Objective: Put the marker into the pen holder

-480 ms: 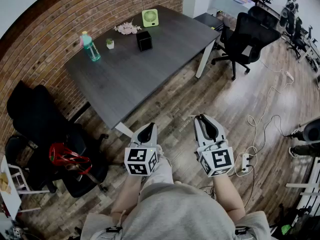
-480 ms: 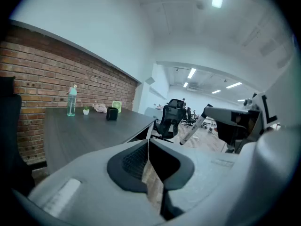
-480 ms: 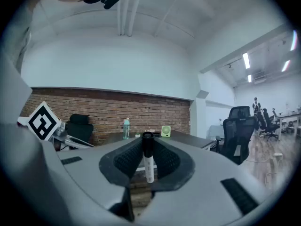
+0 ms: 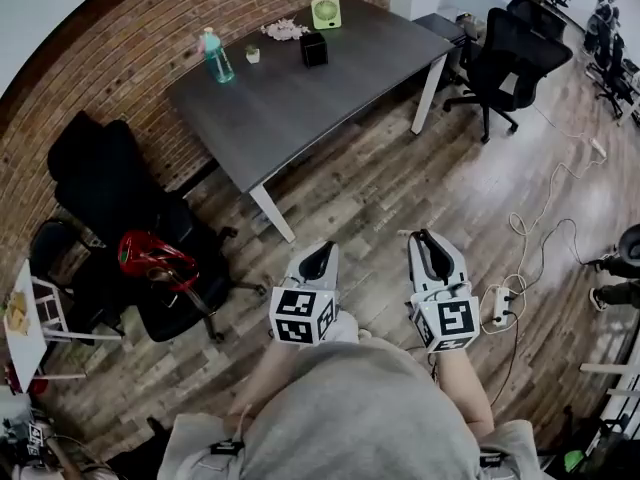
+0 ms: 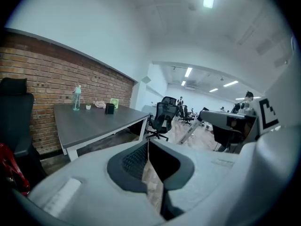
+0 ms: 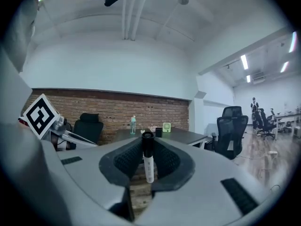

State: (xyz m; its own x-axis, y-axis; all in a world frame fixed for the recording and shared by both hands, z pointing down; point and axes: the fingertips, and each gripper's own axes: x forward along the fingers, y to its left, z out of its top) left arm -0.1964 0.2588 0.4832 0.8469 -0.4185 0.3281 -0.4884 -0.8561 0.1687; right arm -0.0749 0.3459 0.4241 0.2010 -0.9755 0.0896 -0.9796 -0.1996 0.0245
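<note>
The black pen holder stands near the far end of the dark table, and it shows small in the left gripper view and the right gripper view. A white marker with a black cap stands upright between the jaws of my right gripper, which is shut on it. In the head view the right gripper and the left gripper are held side by side over the wooden floor, well short of the table. The left gripper is shut with nothing in it.
On the table stand a teal bottle, a small plant pot and a green fan. Black office chairs are to the right, and another with a red object is at the left. Cables lie on the floor.
In the head view the table and the things on it now sit higher and further right. Both grippers appear slightly lower and further right. The marker stays in the right gripper.
</note>
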